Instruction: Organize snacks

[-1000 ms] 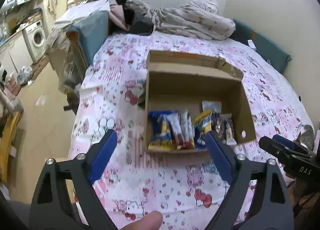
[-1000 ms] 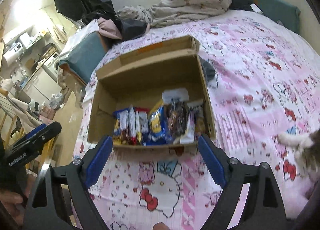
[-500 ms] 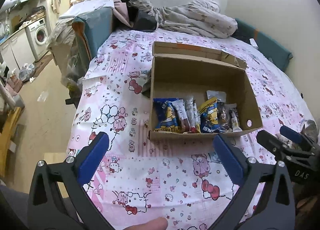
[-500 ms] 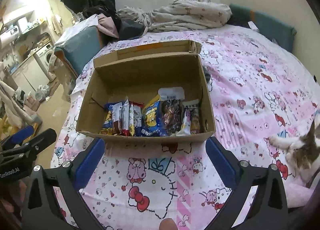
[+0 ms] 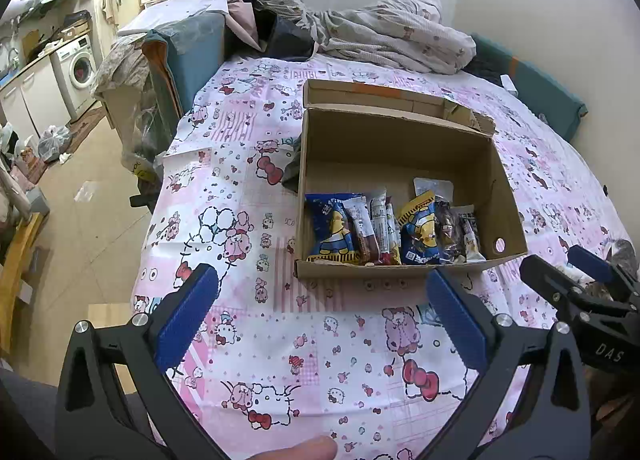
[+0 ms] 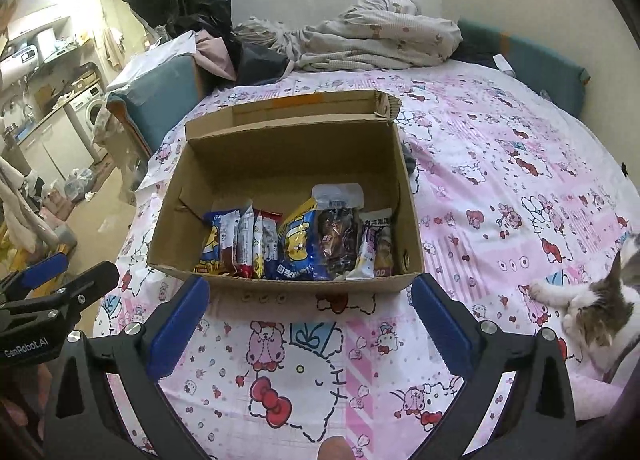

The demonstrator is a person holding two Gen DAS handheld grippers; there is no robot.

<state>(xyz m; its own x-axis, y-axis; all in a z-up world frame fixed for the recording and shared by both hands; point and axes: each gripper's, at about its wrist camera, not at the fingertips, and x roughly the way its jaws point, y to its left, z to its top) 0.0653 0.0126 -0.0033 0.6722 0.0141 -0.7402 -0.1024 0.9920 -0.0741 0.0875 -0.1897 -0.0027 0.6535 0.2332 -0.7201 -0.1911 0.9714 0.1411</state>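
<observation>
A: Where are the snacks?

B: They are all in the cardboard box [image 5: 394, 147], which sits open-topped on the bed [image 5: 248, 187] with its pink cartoon-print sheet. The snack packets [image 6: 296, 240] stand in a row against the box's near wall, upright and pressed side by side.

A: What can you tell apart in that row?

B: From the left wrist view, a blue packet with a yellow cartoon figure [image 5: 332, 225] is at the left end, then a few slim wrapped bars [image 5: 378, 227], then a second blue and yellow packet [image 5: 420, 234], then a clear bag with dark brown contents [image 5: 450, 232]. The back half of the box floor is bare cardboard.

A: And the jaws?

B: The left gripper [image 5: 320, 308] has its jaws spread wide with nothing between them. It hangs over the sheet just in front of the box's near wall. The right gripper [image 6: 310, 312] is the same: jaws wide, empty, over the sheet just short of the box.

A: Do they touch the box?

B: No. Both stand clear of it, and the 2 blue pads [image 6: 178, 324] of the right one frame the box's front wall in its own view.

A: Anything else on the bed?

B: A cat [image 6: 596, 312] lies at the right edge, well apart from the box, and crumpled bedding [image 6: 372, 39] is piled by the far wall.
</observation>
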